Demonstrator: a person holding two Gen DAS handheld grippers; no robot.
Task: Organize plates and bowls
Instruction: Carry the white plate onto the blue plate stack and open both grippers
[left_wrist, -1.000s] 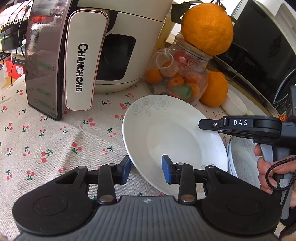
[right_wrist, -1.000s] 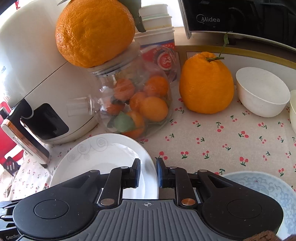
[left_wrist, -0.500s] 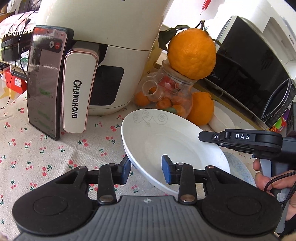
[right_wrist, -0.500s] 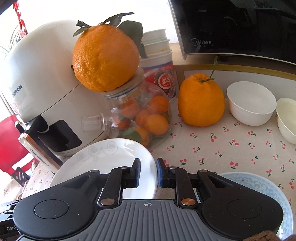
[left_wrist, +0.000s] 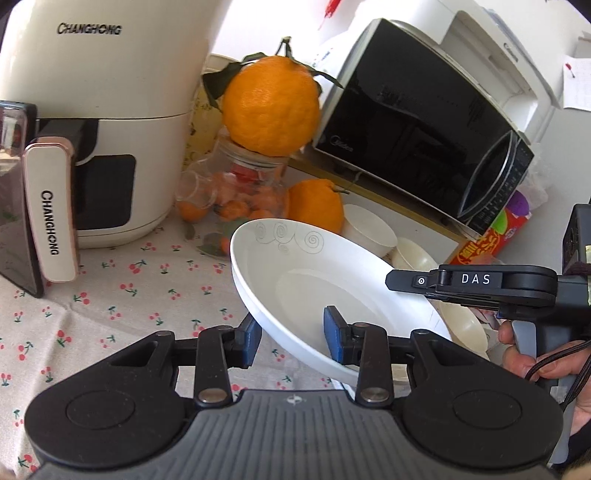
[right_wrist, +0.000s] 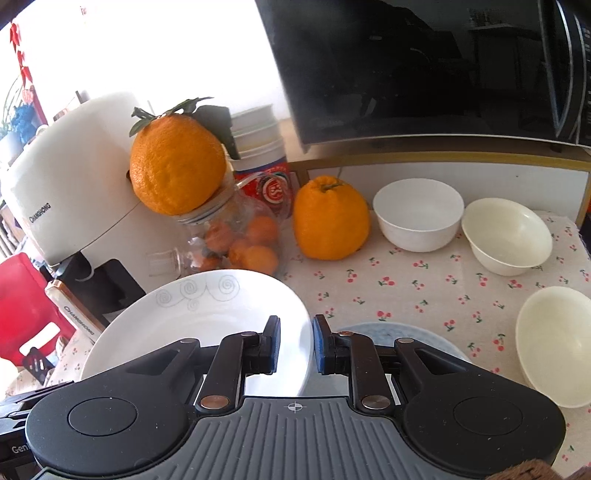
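white plate (left_wrist: 295, 273) clamped by both grippers, three bowls (right_wrist: 419, 214) only in right view

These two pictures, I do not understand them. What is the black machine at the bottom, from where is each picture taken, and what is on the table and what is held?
There is no robot. A person holds one two-finger gripper in each hand, with a wide-angle camera on each that looks forward along the fingers. One picture comes from the left gripper, the other from the right gripper.

Both grippers pinch the rim of one white plate, at opposite sides, and it is off the table.

On the cherry-print tablecloth stand three bowls, a big orange, a glass jar of small oranges with another orange on its lid, a white air fryer and a patterned plate. A black microwave sits behind.
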